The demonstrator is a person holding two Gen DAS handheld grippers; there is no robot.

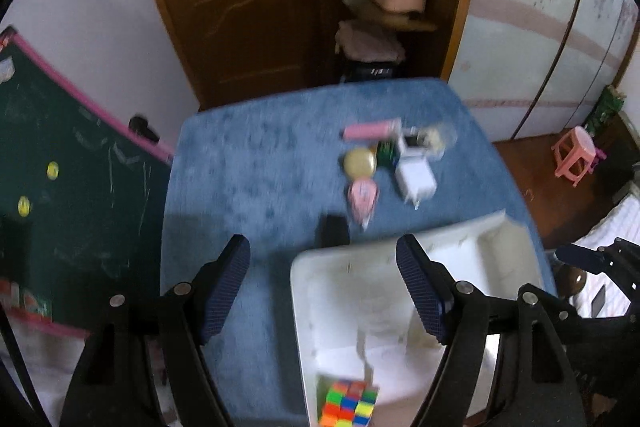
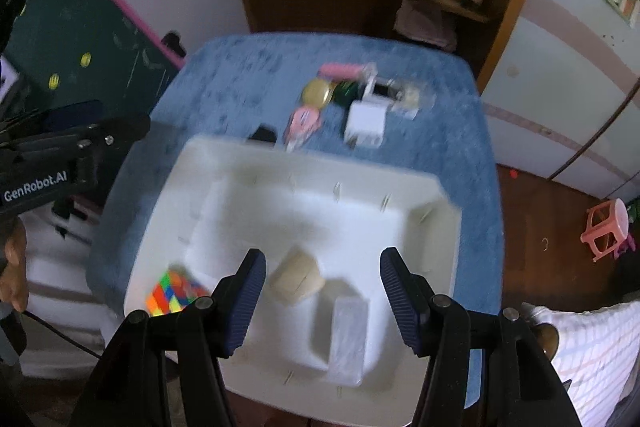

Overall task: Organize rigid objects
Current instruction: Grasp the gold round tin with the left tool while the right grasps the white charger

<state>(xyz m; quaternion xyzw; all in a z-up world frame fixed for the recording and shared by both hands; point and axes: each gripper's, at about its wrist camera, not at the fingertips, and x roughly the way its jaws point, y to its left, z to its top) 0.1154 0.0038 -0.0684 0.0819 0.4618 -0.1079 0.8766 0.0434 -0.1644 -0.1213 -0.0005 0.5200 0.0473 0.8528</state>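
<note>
Meanwhile, both the left gripper (image 1: 323, 291) and right gripper (image 2: 323, 301) hang with fingers apart and empty above the white plastic bin (image 2: 168, 211), which fills the near half of the blue-clothed table (image 2: 224, 67). Its multicoloured puzzle cube (image 2: 174, 293) sits in the bin's near-left corner; a white charger block (image 2: 366, 123) lies beyond the bin's far rim, with bare cloth to the left.

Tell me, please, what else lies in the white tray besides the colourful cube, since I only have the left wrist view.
Observer: A tan block lies in the white tray, near its middle.
Operator: Thank you. Is anything beside it?
Observer: Yes, a pale wrapped bar lies in a recess just right of the block.
Operator: And is the right gripper holding something?
Observer: No, the right gripper is open and empty above the tray.
Operator: Where is the colourful cube from that side?
Observer: The colourful cube sits in the tray's near left corner.
</note>
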